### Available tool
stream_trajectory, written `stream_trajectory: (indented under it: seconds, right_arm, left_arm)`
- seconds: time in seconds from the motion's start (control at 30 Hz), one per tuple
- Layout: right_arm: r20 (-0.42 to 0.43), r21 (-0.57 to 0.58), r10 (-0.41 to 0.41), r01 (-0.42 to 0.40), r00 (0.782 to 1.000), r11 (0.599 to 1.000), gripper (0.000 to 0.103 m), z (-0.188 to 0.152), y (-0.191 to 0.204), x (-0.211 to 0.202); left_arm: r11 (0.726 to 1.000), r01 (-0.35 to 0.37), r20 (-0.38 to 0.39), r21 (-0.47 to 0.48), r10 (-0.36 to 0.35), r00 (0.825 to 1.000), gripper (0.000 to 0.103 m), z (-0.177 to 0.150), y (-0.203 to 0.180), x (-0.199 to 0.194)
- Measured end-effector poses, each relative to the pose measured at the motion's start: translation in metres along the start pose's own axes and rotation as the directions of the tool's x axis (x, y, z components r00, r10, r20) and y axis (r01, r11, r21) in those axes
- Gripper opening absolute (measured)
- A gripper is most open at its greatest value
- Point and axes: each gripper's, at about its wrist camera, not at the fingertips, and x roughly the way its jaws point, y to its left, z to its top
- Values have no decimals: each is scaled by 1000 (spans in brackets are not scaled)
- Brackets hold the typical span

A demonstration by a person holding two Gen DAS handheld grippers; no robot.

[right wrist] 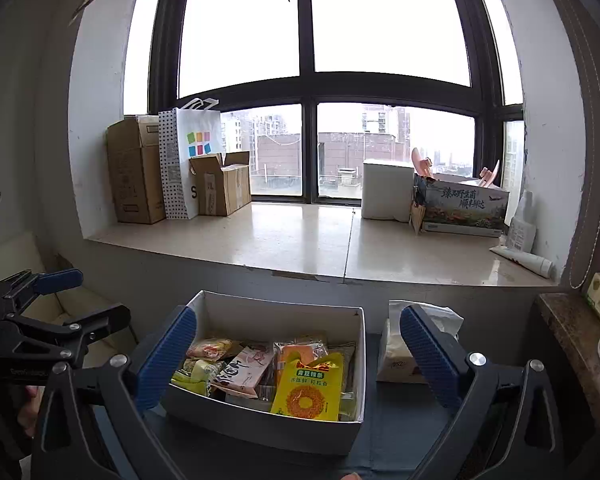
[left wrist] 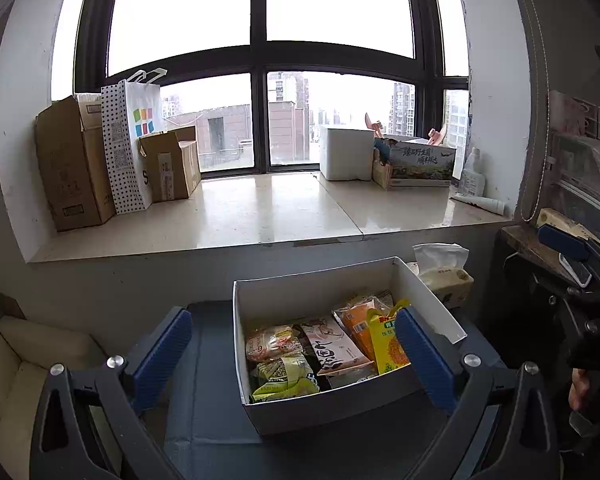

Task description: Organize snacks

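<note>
A white open box [left wrist: 320, 292] stands on a dark blue table and holds several snack packets: a yellow packet [left wrist: 388, 344], an orange one [left wrist: 354, 324], a pink-white one [left wrist: 334, 346], a green one [left wrist: 282, 378] and a red-white one [left wrist: 270, 342]. My left gripper [left wrist: 294, 354] is open and empty, its blue pads either side of the box. In the right wrist view the same box [right wrist: 260, 420] sits below my right gripper [right wrist: 298, 354], which is open and empty. The yellow packet [right wrist: 310, 390] leans at the box's front.
A tissue pack [left wrist: 446, 276] stands right of the box, also in the right wrist view [right wrist: 400, 356]. Behind is a stone window sill [left wrist: 260, 212] with cardboard boxes [left wrist: 70, 164], a dotted paper bag [left wrist: 130, 140], a white box [left wrist: 346, 152] and a printed box [left wrist: 420, 162]. A cream seat [left wrist: 16, 360] is at the left.
</note>
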Motion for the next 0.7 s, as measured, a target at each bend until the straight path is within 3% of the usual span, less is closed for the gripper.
stream_trajectory:
  seconds: [0.2, 0.3, 0.4, 0.5, 0.7]
  right_arm:
    - [-33, 73, 157, -154, 987, 985, 103, -13, 8, -44]
    - [-33, 98, 182, -178, 983, 979, 103, -32, 6, -61]
    - [-96, 132, 198, -185, 975, 974, 103, -56, 6, -70]
    - [-138, 125, 189, -172, 972, 977, 103, -78, 15, -80]
    - [-106, 156, 195, -177, 975, 972, 103, -84, 13, -92]
  left_arm:
    - [997, 48, -43, -55, -50, 998, 103, -25, -9, -51]
    - [996, 38, -77, -76, -44, 996, 103, -49, -13, -72]
    - [996, 11, -99, -90, -20, 995, 103, -69, -19, -85]
    - [987, 78, -150, -143, -99, 984, 103, -83, -22, -87]
    - [996, 29, -111, -81, -38, 993, 103, -85, -32, -99]
